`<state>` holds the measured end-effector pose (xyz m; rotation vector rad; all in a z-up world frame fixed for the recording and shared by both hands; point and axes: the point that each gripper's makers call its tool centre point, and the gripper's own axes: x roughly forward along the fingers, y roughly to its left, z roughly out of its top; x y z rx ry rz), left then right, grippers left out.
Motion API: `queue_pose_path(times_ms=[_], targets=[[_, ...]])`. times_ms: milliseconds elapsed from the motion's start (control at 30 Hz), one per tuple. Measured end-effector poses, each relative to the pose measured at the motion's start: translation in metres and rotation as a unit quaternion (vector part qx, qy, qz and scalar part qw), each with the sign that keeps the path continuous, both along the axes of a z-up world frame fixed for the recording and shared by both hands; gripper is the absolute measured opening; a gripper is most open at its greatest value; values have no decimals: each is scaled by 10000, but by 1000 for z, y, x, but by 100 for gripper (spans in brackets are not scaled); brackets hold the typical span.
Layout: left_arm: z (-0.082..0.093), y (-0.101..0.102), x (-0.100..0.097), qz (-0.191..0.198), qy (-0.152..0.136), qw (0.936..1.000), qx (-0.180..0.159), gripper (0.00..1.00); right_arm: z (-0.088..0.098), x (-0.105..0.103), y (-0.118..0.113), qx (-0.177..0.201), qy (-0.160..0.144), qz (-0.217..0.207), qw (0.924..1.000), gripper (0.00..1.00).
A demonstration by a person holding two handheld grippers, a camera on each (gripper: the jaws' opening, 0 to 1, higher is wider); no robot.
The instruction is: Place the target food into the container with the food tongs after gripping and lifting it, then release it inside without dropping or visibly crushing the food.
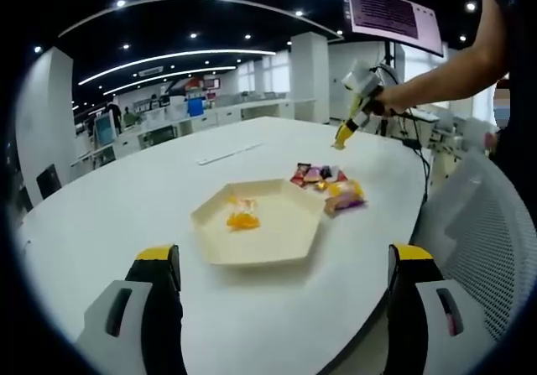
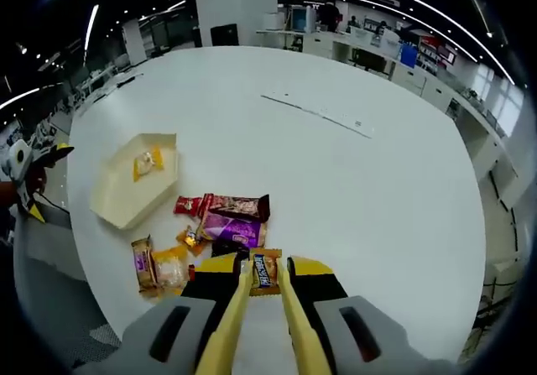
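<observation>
My right claw [image 2: 258, 284] grips yellow tongs [image 2: 231, 325] pinching a light, crinkly snack packet [image 2: 265, 271] at twelve o'clock; it's slippery, so I'd hold mid-body. Left claw [image 1: 285, 287] released; tray [image 1: 289, 224] waits on the table [image 1: 126, 190].

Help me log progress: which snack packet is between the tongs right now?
The small orange-and-blue packet, between the tong tips of the right tool; the other packets lie loose on the table.

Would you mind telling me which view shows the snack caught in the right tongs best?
The right gripper view: the small snack packet sits close up between the right tongs, label visible. In the left gripper view those tongs are far off above the table, the packet too small to make out.
</observation>
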<state>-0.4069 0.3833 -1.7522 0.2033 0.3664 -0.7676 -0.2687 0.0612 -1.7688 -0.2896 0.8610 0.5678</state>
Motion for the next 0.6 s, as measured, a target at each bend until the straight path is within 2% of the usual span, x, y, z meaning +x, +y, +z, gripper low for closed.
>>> queue_pose_path(times_ms=[167,333,467,600], targets=[[1,0,-2,-34,-62,10000,44,99,12,4,33,42,-21,237,9997,21],[2,-1,-1,-56,-129,9999,83,99,13,4,69,11,72,591,9982,22],[-5,-2,-4,-136,-21,9998,165,100,18,7,97,10,116,725,9973,22],[-3,-3,-4,-139,51,9999,52,100,26,7,130,15,121,941,9955,22]])
